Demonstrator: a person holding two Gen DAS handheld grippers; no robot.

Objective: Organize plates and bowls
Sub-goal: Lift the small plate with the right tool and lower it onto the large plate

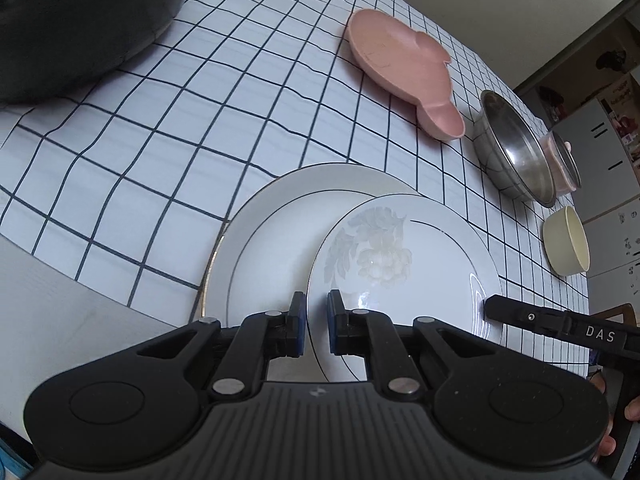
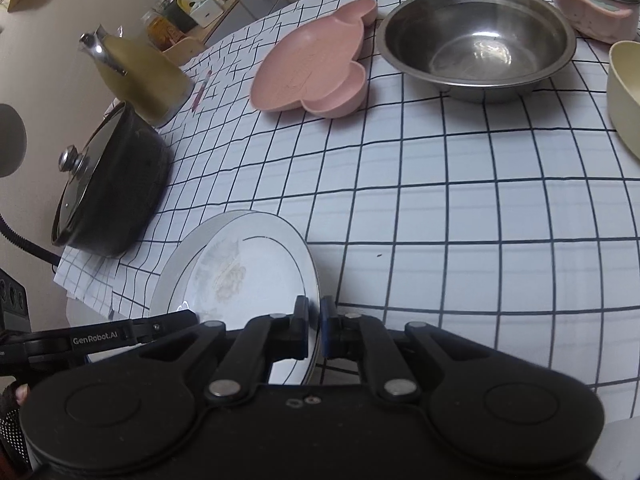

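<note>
Left wrist view. My left gripper [image 1: 317, 322] pinches the near rim of the floral plate [image 1: 404, 264], its blue pads pressed on either side of the thin edge. The floral plate overlaps the right part of a larger gold-rimmed plate [image 1: 256, 240]; whether it rests on that plate or is held just above it I cannot tell. Both lie near the table's near edge, on the checked tablecloth [image 1: 160, 128]. My right gripper [image 1: 486, 305] meets the floral plate's rim on the opposite side. Toward the far right edge of the table sit a pink divided dish [image 1: 396, 64], a steel bowl [image 1: 516, 152] and a cream bowl [image 1: 568, 240]. A dark pot [image 1: 80, 20] fills the far left corner.

Right wrist view. My right gripper [image 2: 314, 328] is clamped on the floral plate's [image 2: 240, 272] rim, pads close together with the edge between them. The left gripper's [image 2: 188, 318] finger reaches the plate from the left. The lidded dark pot [image 2: 112, 192] stands beside the plate at the table's left edge, a yellow kettle [image 2: 140, 76] behind it. The pink divided dish [image 2: 312, 76], steel bowl [image 2: 476, 52], a pink steel-lined bowl [image 2: 592, 4] and the cream bowl [image 2: 624, 92] line the far side.
</note>
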